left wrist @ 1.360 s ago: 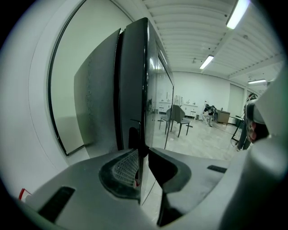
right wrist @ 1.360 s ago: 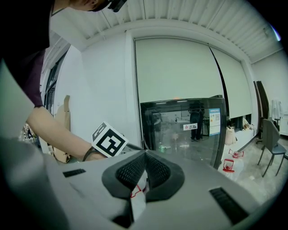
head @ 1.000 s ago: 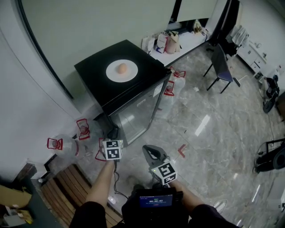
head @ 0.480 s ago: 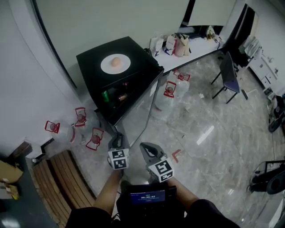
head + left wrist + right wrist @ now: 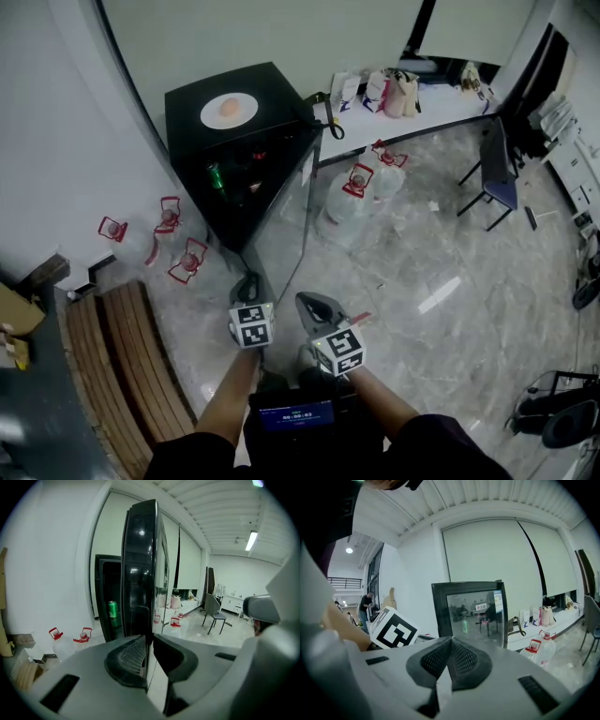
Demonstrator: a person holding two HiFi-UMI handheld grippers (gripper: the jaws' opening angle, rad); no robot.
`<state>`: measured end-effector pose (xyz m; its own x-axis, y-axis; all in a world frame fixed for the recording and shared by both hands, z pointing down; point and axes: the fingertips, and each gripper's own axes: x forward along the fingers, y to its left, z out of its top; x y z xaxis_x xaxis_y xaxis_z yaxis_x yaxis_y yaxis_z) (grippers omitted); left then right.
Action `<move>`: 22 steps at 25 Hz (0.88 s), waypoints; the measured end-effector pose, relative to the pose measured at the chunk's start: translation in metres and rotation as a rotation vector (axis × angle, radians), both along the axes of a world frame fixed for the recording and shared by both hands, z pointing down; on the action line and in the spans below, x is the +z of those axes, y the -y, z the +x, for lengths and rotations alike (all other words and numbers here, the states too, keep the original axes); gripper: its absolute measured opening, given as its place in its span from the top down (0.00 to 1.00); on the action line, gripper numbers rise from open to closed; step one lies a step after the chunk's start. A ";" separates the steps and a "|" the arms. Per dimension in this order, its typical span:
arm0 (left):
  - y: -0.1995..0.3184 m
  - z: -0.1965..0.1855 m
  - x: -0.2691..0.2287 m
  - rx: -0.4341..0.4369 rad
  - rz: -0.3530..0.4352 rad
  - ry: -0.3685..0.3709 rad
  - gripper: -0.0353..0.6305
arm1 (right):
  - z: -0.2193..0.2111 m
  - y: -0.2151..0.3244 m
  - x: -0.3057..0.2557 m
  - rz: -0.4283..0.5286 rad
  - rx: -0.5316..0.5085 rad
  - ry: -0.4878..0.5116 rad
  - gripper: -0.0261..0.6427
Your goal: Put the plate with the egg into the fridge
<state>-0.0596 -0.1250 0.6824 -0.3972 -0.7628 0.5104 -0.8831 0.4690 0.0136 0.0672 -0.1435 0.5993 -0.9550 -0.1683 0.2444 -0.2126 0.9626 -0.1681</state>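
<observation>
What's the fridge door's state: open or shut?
Open. The fridge door stands swung out, baring the green can inside; the left gripper is clamped on its edge.

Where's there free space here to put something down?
The fridge top is bare around the plate. The floor between the open door and the chair is mostly bare. Crowded: inside by the green can, and jugs flanking the fridge.

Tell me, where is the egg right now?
In the head view the egg sits on the white plate on top of the black fridge, upper left, beyond the open door that the left tongs grip.
</observation>
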 end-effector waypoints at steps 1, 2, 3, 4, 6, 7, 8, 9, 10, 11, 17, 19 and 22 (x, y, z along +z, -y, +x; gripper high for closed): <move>0.002 0.010 0.000 0.001 -0.004 0.002 0.86 | 0.006 0.001 0.001 -0.003 0.008 -0.001 0.95; 0.003 0.019 0.000 0.005 -0.007 0.004 0.86 | 0.011 0.002 0.003 -0.011 0.018 -0.008 0.95; 0.005 0.030 0.000 0.014 -0.009 0.004 0.86 | 0.015 0.003 0.004 -0.021 0.029 -0.012 0.95; 0.007 0.041 -0.001 0.030 -0.010 0.005 0.87 | 0.019 0.003 0.005 -0.030 0.040 -0.010 0.95; 0.011 0.062 -0.003 0.086 -0.005 0.014 0.87 | 0.026 0.004 0.004 -0.031 0.055 -0.001 0.95; 0.013 0.072 -0.005 0.122 0.005 0.023 0.87 | 0.028 0.006 0.003 -0.024 0.061 0.002 0.95; 0.014 0.081 -0.009 0.158 0.021 0.031 0.87 | 0.030 0.009 0.002 -0.018 0.068 0.003 0.95; 0.014 0.089 -0.014 0.192 0.044 0.036 0.87 | 0.031 0.011 0.003 -0.017 0.076 0.005 0.95; 0.013 0.095 -0.020 0.226 0.071 0.038 0.87 | 0.032 0.013 0.003 -0.021 0.084 0.006 0.95; 0.011 0.100 -0.027 0.259 0.101 0.036 0.87 | 0.034 0.013 0.004 -0.026 0.090 0.006 0.95; 0.004 0.098 -0.078 0.408 0.239 0.042 0.93 | 0.030 0.005 -0.007 -0.025 0.092 0.015 0.95; 0.001 0.092 -0.090 0.428 0.259 0.049 0.93 | 0.025 0.001 -0.012 -0.019 0.089 0.026 0.95; -0.004 0.084 -0.105 0.454 0.269 0.070 0.93 | 0.017 -0.003 -0.020 -0.005 0.092 0.043 0.95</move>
<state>0.0239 -0.1206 0.5772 -0.0230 -0.9661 0.2571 -0.9995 0.0277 0.0146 0.0837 -0.1404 0.5798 -0.9453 -0.2544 0.2042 -0.2923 0.9385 -0.1838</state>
